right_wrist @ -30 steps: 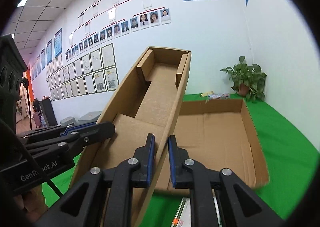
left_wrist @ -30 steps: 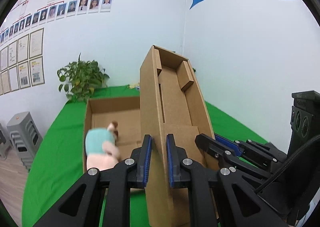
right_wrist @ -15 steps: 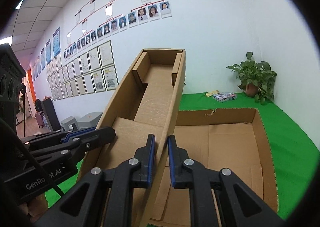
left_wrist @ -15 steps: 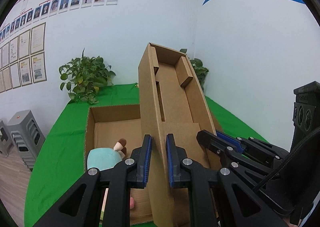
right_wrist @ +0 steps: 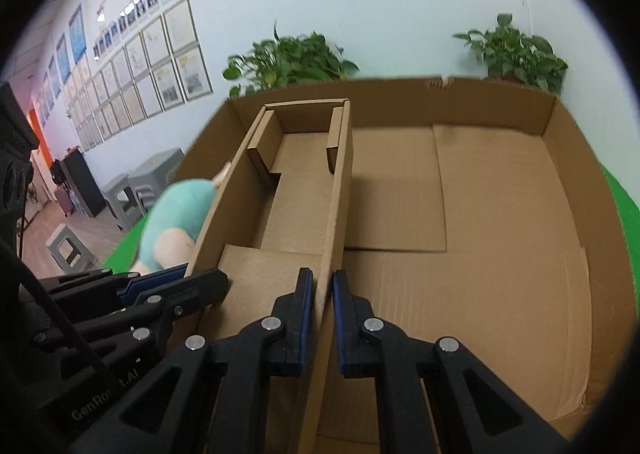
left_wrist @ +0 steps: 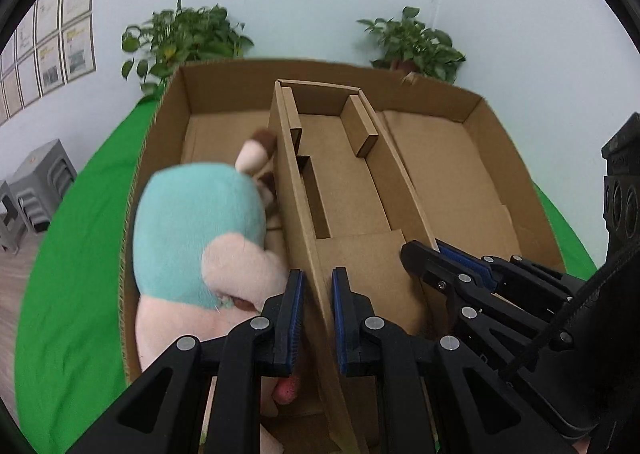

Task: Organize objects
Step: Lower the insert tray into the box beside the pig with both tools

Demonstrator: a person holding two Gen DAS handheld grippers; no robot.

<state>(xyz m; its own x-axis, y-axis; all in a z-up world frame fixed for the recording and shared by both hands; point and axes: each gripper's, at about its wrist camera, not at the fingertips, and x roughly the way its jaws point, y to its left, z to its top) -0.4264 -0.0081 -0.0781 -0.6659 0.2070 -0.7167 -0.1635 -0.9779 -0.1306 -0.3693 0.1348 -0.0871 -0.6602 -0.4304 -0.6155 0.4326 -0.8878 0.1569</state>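
I've got the left gripper [left_wrist: 316,318] and right gripper [right_wrist: 318,318] each clamped on a side wall of the narrow cardboard tray [left_wrist: 344,181], inside the big box [left_wrist: 496,141]. Risk: it pins the plush toy [left_wrist: 200,230] pressed against its left wall.

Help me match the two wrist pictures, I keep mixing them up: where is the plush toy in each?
Left wrist: plush toy fills the lower left, inside the big cardboard box, left of the narrow cardboard tray.
Right wrist: plush toy at mid left, partly hidden behind the tray.
Shared landmark: the tray.
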